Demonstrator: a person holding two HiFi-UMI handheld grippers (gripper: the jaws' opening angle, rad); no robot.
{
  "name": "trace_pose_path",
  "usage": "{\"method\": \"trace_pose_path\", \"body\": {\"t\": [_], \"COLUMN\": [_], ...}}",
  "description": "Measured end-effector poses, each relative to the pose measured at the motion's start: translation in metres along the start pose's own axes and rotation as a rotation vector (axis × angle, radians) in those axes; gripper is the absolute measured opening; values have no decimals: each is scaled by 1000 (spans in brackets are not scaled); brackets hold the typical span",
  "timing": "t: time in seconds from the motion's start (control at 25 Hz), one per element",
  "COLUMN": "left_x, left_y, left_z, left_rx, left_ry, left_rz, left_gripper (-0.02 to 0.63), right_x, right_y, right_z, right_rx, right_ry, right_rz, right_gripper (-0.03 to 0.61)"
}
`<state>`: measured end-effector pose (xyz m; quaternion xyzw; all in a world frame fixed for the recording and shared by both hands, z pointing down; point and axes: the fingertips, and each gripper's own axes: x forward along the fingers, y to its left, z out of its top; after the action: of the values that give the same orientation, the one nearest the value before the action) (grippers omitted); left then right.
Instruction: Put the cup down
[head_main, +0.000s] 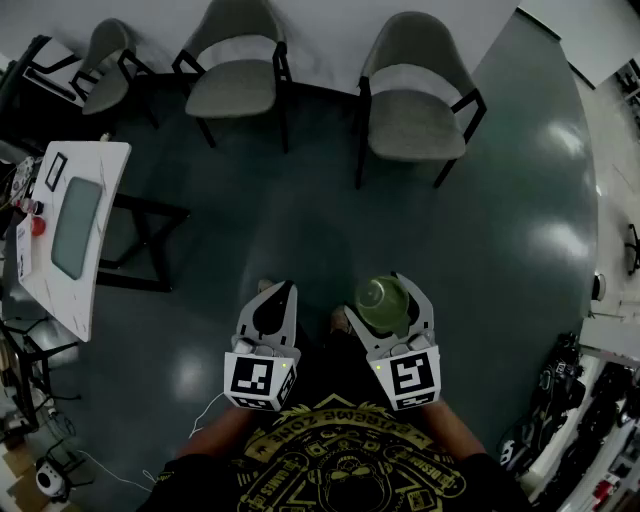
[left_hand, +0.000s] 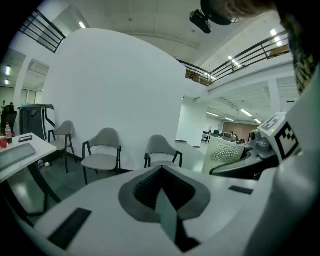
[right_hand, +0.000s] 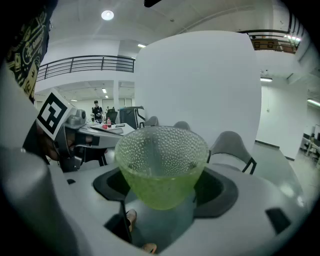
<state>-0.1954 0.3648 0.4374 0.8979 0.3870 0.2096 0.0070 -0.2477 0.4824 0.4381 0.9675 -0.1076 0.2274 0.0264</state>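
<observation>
Green dimpled cup (right_hand: 162, 165) upright, gripped between right gripper's (head_main: 385, 298) wide fingers (right_hand: 222, 192); left gripper (head_main: 280, 295) closed, empty.

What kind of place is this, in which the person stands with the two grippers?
Probably an open office or lab hall: three grey chairs stand along a white wall, a white work table is at the side, and a railed upper gallery runs above.

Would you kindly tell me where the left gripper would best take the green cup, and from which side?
Probably the cup's far rim, from above: it is upright and open-topped, the rim stands clear above the right gripper, whose jaws cover both side walls.
</observation>
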Motion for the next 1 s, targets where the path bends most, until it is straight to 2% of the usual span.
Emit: {"method": "trace_pose_path", "body": {"t": [0.48,0.84,1.0], "left_x": [-2,-3,-8], "left_y": [1,6,18], "left_z": [5,7,9], "left_rx": [-11,-27,-29], "left_ry": [-20,-29,-36], "left_rz": [15,47,65], "left_gripper": [11,11,11], "right_x": [-2,4,14], "right_y": [-4,-2,-1], "right_z": [3,12,17], "right_rx": [6,12,9], "right_ry": [-4,-16,1], "right_rz": [-1,37,19], "right_gripper": [371,371,371]}}
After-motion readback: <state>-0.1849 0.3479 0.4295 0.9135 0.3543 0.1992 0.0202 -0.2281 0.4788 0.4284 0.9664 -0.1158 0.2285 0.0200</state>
